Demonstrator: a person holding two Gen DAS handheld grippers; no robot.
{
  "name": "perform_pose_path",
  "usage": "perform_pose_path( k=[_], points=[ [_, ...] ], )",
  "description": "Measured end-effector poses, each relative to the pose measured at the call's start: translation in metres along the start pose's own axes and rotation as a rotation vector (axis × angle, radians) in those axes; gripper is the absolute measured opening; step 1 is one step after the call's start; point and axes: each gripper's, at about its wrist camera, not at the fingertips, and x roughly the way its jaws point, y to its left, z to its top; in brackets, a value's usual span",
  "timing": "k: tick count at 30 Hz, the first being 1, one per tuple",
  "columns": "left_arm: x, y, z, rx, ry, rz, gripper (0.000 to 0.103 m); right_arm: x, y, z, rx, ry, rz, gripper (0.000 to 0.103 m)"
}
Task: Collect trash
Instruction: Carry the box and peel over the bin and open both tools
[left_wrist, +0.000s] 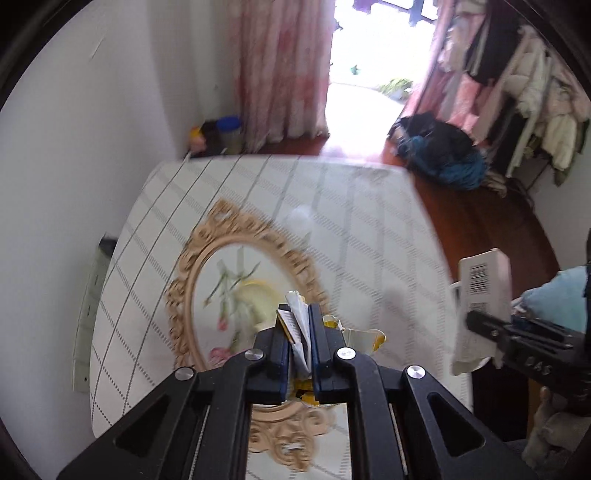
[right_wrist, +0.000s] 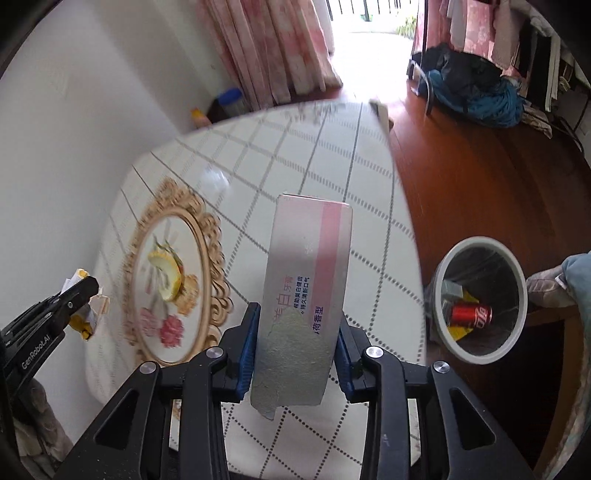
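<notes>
The left gripper (left_wrist: 299, 332) is pinching a crumpled yellow-and-white wrapper (left_wrist: 297, 325) between its 2 jaws, which are pressed close against the paper. Torn ends of the wrapper are sticking out past the fingertips and spilling out to the right of the jaws. Just beyond and below the jaws, an oval tray with an ornate gold frame (left_wrist: 207, 240) is lying on the checked tablecloth (left_wrist: 369, 229). In the right wrist view a lemon peel (right_wrist: 168, 275) is sitting on that tray, left of the right gripper's jaws.

The right gripper (right_wrist: 297, 343) is clamping a pink-and-silver toothpaste box (right_wrist: 308, 280) between its 2 blue-padded jaws. The jaws are spread as wide as the box and are touching both of its long sides. The box is standing upright out of the jaws, with its torn silver lower end hanging back toward the camera. From the left wrist view the same box is showing its barcode side at the far right, held above the table's right edge.

To the right of the right gripper's jaws and lower down, a grey trash bin (right_wrist: 517, 275) is standing on the wooden floor (right_wrist: 480, 177), beside the table. Inside it a red cola can (right_wrist: 471, 315) is lying on its side, with yellow and grey scraps next to it.
</notes>
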Motion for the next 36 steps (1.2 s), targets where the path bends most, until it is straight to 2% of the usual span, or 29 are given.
perform_pose_path(
  k=[6,11,17,21,27,34,35,36],
  points=[
    [-0.016,-0.083,0.029,0.094,-0.057,-0.092,0.006,-0.051,-0.037,0.006,0.03,-0.085,0.0,0.038],
    [0.004,-0.172,0.04,0.182,-0.048,-0.176,0.006,-0.079,-0.114,0.005,0.112,-0.123,-0.072,0.038],
    [0.043,-0.262,0.039,0.265,0.008,-0.246,0.006,-0.083,-0.22,-0.007,0.227,-0.102,-0.182,0.038],
    [0.08,-0.317,0.03,0.314,0.083,-0.279,0.006,-0.075,-0.284,-0.018,0.295,-0.067,-0.229,0.038],
    [0.135,-0.357,0.02,0.317,0.227,-0.318,0.007,-0.044,-0.354,-0.029,0.367,-0.001,-0.225,0.038],
    [0.191,-0.368,0.017,0.24,0.431,-0.387,0.009,0.003,-0.384,-0.032,0.401,0.062,-0.202,0.038],
    [0.194,-0.368,0.017,0.235,0.437,-0.376,0.012,0.007,-0.383,-0.031,0.397,0.068,-0.201,0.038],
    [0.197,-0.367,0.018,0.236,0.436,-0.356,0.025,0.012,-0.384,-0.031,0.4,0.074,-0.201,0.039]
  ],
)
